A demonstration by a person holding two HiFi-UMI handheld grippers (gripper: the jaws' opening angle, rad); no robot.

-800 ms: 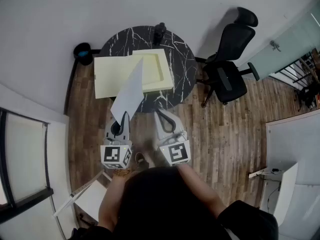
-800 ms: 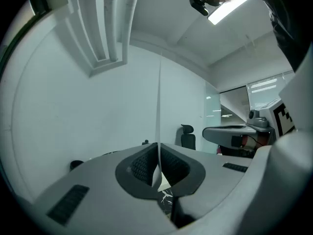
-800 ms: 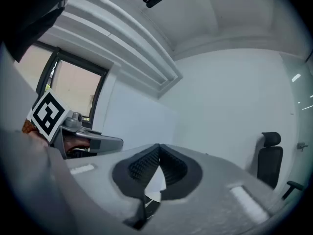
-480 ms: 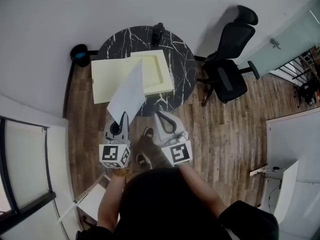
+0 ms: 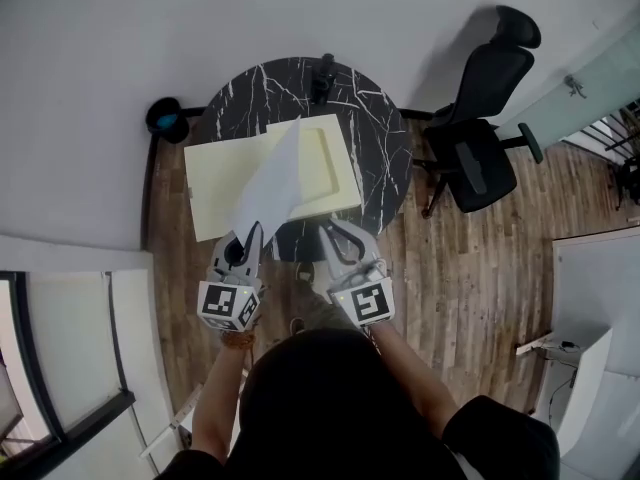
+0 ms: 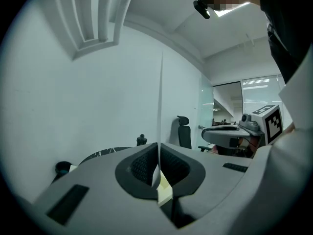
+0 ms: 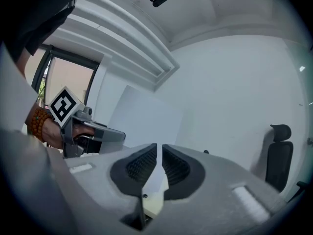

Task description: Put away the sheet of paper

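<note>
**Paper pinched in the left gripper, hanging over the yellow box**

Office-type room: plain white wall (image 5: 100,48) along the top of the head view and a wood plank floor (image 5: 450,258). A round black marble table (image 5: 375,118) sits at 12 o'clock from the person. A black office chair (image 5: 485,138) is parked off at 2 o'clock, clear of the table. A small dark bin (image 5: 165,118) stands on the floor by the wall at about 10 o'clock. A small dark object (image 5: 322,66) sits on the table's far edge; can't tell what it is.

A pale yellow box (image 5: 335,163) lies open on the table, its flat half sticking out past the edge at 9 o'clock.

The left gripper (image 5: 250,233) (image 6: 159,148) is clamped on the near corner of the sheet of paper (image 5: 272,183) (image 6: 161,106). The sheet stands on edge and runs toward 1 o'clock above the box. The right gripper (image 5: 335,230) (image 7: 159,151) sits just beside it at 3 o'clock, jaws pulled together with only a sliver between them and nothing in them.
</note>
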